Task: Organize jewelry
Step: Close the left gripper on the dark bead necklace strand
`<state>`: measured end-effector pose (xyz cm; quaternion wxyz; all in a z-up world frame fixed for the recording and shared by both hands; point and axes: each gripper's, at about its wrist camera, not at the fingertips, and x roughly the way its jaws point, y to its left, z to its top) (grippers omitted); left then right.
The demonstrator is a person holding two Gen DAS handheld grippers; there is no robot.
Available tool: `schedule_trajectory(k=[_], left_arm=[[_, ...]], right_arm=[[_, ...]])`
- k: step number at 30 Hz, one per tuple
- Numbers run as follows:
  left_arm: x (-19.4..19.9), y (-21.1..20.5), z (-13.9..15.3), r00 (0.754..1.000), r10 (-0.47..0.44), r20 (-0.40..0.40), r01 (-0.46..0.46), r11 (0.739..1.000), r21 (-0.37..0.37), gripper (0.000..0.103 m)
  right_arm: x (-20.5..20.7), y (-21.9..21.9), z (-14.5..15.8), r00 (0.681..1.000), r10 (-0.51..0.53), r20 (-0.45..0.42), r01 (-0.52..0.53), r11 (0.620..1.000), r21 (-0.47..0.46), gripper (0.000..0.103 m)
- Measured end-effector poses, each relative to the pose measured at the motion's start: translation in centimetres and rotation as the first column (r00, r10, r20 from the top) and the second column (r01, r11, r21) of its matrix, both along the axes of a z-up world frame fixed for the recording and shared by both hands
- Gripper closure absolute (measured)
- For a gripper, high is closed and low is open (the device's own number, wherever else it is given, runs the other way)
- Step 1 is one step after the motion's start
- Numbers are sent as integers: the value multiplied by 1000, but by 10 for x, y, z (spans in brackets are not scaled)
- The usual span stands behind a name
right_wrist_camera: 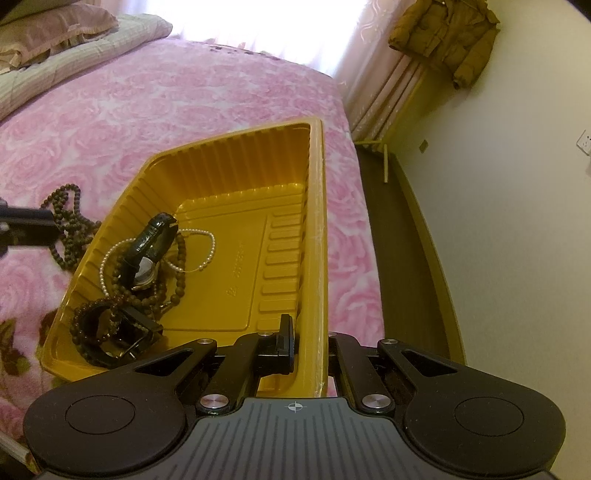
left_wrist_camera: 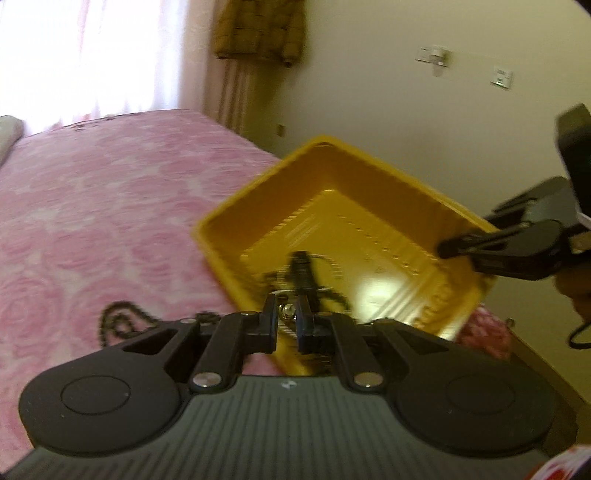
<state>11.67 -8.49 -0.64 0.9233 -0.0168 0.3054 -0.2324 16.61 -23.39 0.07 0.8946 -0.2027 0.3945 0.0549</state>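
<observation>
While the right gripper [right_wrist_camera: 308, 341] pinches the light tray's [right_wrist_camera: 317, 206] rim, the left gripper [left_wrist_camera: 287, 314], nearly pressed together, nips 1 small silver bead [left_wrist_camera: 288, 311]; limp bead strands [right_wrist_camera: 68, 225] beside its fingers need pinching mid-loop.

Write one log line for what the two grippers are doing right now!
left gripper: shut on small silver bell | right gripper: shut on yellow plastic tray rim | in tray: black-strapped watch, pearl strand

Left wrist view: looks forward and down over the yellow tray [left_wrist_camera: 343, 206] from its bed [left_wrist_camera: 92, 221] side, close.
Right wrist view: sits at the tray's [right_wrist_camera: 317, 221] rim, facing down its length, very close.
Shared: tray, bed, hanging jacket [left_wrist_camera: 258, 29].
</observation>
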Motion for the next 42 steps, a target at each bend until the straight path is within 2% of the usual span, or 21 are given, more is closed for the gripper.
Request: schedule_trajectory(k=[7,16,17,18,20,24,28,35,39,42], left_arm=[[-9,-24,-1,998,-69,1,69,998,-2,95],[-13,-43,-7,995,-103,-5,104,994,31,95],[-14,-43,-8,994,-110,-10,110,994,25,92],[-15,-43,-8,993,-114,-12,114,993,22,83],[-17,-42,-8,994,-110,1,110,994,30,78],[-25,-25,-9,998,-63,24,62,995,74,78],[-30,9,-14,999,41,9,-42,995,91,78],[-32,70,-33,970,239,-50,-232,967,109,78],[-28,84,-41,959,275,-72,-266,957,115,78],[-20,83,-45,960,272,-69,-262,957,126,78]], right_arm=[[-1,-1,1,1000,2,3,-2,1000,1,100],[-1,-1,1,1000,2,3,-2,1000,1,100],[-1,-1,1,1000,2,2,-2,1000,0,100],[-1,-1,1,1000,3,2,-3,1000,1,100],[-1,-1,1,1000,3,3,-3,1000,3,100],[-1,0,1,1000,2,4,-2,1000,4,100],[-1,-1,1,1000,3,2,-3,1000,5,100],[-1,-3,1,1000,-3,-2,4,1000,17,100],[-1,-4,1,1000,-2,-3,2,1000,18,100],[-1,-5,1,1000,1,-1,-1,1000,18,100]])
